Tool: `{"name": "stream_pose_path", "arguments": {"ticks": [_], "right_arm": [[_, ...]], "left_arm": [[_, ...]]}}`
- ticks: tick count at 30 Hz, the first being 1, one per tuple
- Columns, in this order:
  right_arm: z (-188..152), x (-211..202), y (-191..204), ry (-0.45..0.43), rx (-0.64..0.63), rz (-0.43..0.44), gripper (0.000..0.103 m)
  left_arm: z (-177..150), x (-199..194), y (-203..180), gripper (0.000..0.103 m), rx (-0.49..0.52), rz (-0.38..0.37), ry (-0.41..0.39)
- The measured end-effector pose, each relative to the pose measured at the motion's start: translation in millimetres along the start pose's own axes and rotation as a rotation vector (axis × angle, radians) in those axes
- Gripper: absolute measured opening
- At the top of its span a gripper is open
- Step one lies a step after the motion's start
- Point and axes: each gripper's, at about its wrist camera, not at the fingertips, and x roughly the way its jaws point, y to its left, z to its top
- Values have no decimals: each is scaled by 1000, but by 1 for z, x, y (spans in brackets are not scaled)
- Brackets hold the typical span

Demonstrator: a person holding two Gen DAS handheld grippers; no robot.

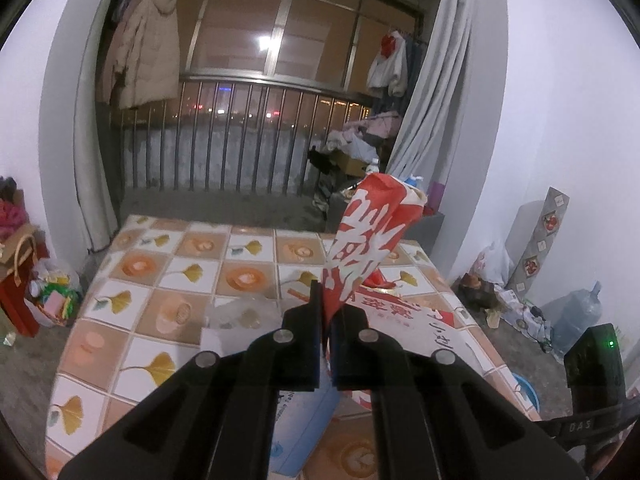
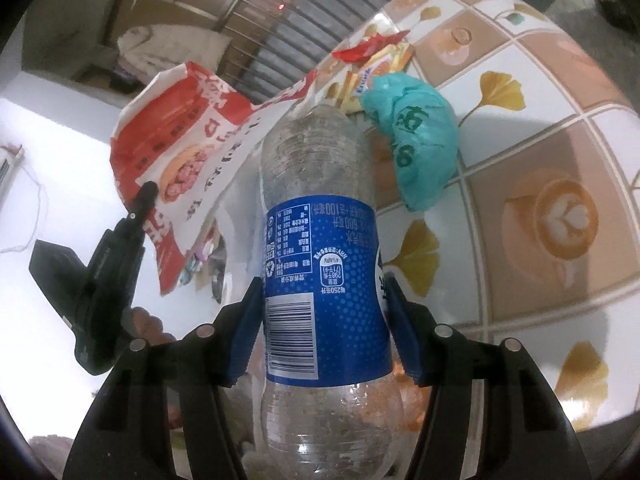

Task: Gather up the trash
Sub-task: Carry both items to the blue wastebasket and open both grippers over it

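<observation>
Left gripper [image 1: 326, 320] clamped tight on red snack bag [image 1: 368, 240], bag sticking up above tiled table [image 1: 160, 280]. Right gripper [image 2: 324, 320] squeezing plastic bottle [image 2: 320, 208] across label, long axis pointing straight away between fingers. Teal crumpled bag [image 2: 416, 140] loose, nearer right hand.

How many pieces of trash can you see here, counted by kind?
Plastic bottle: 1, the bottle in the right jaws.
Red and white bag: 1, the bag in the left jaws.
Teal bag: 1, the crumpled bag on the table.
Red wrapper: 1, the wrapper.
Yellow packet: 1, the packet.
Total: 5
</observation>
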Motion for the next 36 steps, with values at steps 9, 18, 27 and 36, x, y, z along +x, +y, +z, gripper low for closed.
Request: {"name": "stream_pose_path", "arguments": {"ticks": [9,18,27,36], "right_arm": [[-20,-38,-12,-95,-15,11,56],[-41,-101,-53,-269,81,-19,56],[-70,-200,-152,-532,318,-93,56],[-78,-220,-287,-623,618,57,56]], "left_arm": [[12,-38,-18,3,44,-17,-71],[29,-40,-84,3,162,-139,-93],[17,35,-218,3,387,-376,83],[-61,149,-386,4,678,-498,396]]}}
